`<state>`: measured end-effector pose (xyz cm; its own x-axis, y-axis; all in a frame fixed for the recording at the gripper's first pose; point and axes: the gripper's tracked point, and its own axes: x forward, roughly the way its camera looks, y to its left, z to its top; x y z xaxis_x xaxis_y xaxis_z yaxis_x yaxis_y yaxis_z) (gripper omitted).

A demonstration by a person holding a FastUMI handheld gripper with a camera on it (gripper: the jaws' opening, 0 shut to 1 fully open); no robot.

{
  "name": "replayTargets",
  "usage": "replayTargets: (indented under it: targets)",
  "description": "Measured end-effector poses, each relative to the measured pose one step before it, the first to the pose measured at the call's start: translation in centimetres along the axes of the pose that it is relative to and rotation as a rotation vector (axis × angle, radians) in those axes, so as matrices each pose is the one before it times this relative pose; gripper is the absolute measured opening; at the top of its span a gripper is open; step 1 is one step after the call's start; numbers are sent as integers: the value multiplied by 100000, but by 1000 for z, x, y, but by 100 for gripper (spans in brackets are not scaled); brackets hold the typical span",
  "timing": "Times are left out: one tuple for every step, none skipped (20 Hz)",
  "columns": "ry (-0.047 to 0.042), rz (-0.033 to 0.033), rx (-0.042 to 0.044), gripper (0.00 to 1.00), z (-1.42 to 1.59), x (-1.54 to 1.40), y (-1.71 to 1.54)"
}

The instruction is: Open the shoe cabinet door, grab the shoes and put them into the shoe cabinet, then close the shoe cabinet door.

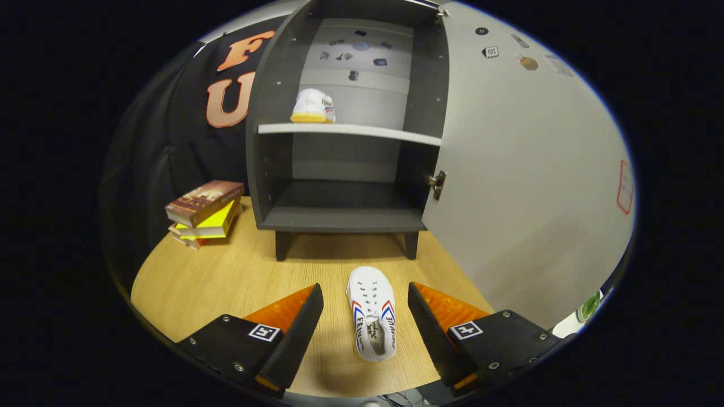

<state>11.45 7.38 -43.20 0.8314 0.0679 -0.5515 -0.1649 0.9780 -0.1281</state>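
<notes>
My gripper point(365, 316): jaws spread wide, holding nothing. Neither finger touches anything; a clear gap lies on each side of the shoe between them.

White canvas low-top shoe with red and blue side stripes point(372, 321): lies flat on the light wooden tabletop point(226, 282) between my two fingers, toe pointing away toward the cabinet, opening toward me.

Dark grey shoe cabinet on short legs point(339, 217): stands on the tabletop beyond my fingers, interior exposed. Lower compartment holds nothing that I can see.

Pale grey cabinet door point(520, 186): swung fully open to the right, hinged at the cabinet's right wall, a few small stickers near its top.

Pale shelf board point(350, 131): divides the cabinet into upper and lower compartments.

Second white shoe with yellowish sole point(313, 106): sits on the shelf, left side of the upper compartment.

Stack of books, brown cover on top, yellow below point(205, 212): on the tabletop, left of the cabinet, well apart from my fingers.
</notes>
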Motion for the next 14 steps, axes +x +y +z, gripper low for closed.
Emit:
replayTargets:
  targets:
    - [4547, 633, -1260, 93, -1606, 1311, 501]
    - [3656, 385, -727, 92, -1177, 1308, 370]
    - [3501, 1032, 55, 88, -1130, 1015, 461]
    - [3177, 1466, 1033, 83, -859, 862, 537]
    - [2791, 155, 809, 72, -745, 929, 95]
    - [1348, -305, 214, 66, -322, 831, -105]
    - [1260, -624, -19, 55, -266, 695, -121]
    - [767, -859, -686, 48, -151, 590, -217]
    - [292, -1242, -1239, 40, 24, 538, -374]
    - [1207, 150, -1336, 38, -190, 469, 15]
    - [1812, -105, -1263, 35, -387, 463, -111]
    - [2199, -333, -1202, 35, -587, 634, -71]
    - [1141, 383, -367, 34, -405, 349, 11]
    - [14, 156, 440, 33, -162, 169, -69]
